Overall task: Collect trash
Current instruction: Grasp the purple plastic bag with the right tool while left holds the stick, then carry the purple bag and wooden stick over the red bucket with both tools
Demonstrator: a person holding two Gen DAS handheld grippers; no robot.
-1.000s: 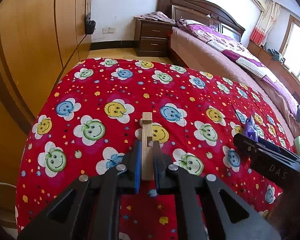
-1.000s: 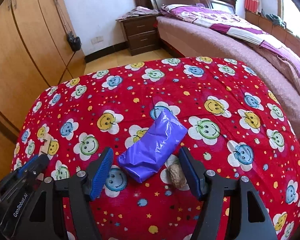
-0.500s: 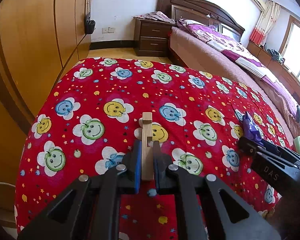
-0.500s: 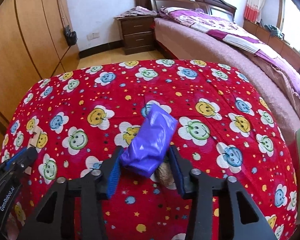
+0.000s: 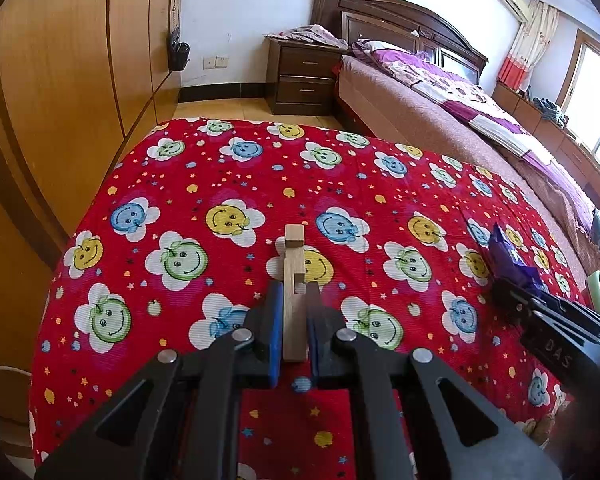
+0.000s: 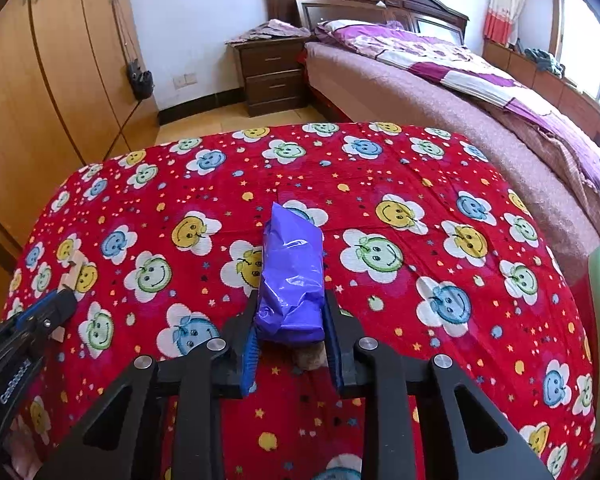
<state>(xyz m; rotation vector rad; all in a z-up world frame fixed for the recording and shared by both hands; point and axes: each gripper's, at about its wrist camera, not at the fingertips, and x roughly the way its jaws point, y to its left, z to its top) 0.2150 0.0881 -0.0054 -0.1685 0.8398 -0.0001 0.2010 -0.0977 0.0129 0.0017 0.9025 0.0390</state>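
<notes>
— Left gripper point(image 5: 293, 320)?
— Clenched on a notched wooden piece point(image 5: 293, 280), blue pads pressing both sides, far end sticking out over the smiley-flower red cloth point(image 5: 204, 184).
— Right gripper point(image 6: 291, 336)?
— Clamped on a crumpled purple wrapper point(image 6: 292, 276), pinched at its near end, far end pointing toward the far edge of the cloth.
— Anything under the wrapper?
— A small brown lump point(image 6: 310, 356), on the cloth just below the wrapper's near end, between the fingers; cannot tell what.
— Beyond the cloth?
— A dark nightstand point(image 6: 274, 74) past its far edge, with a bed point(image 6: 440, 92) beside.
</notes>
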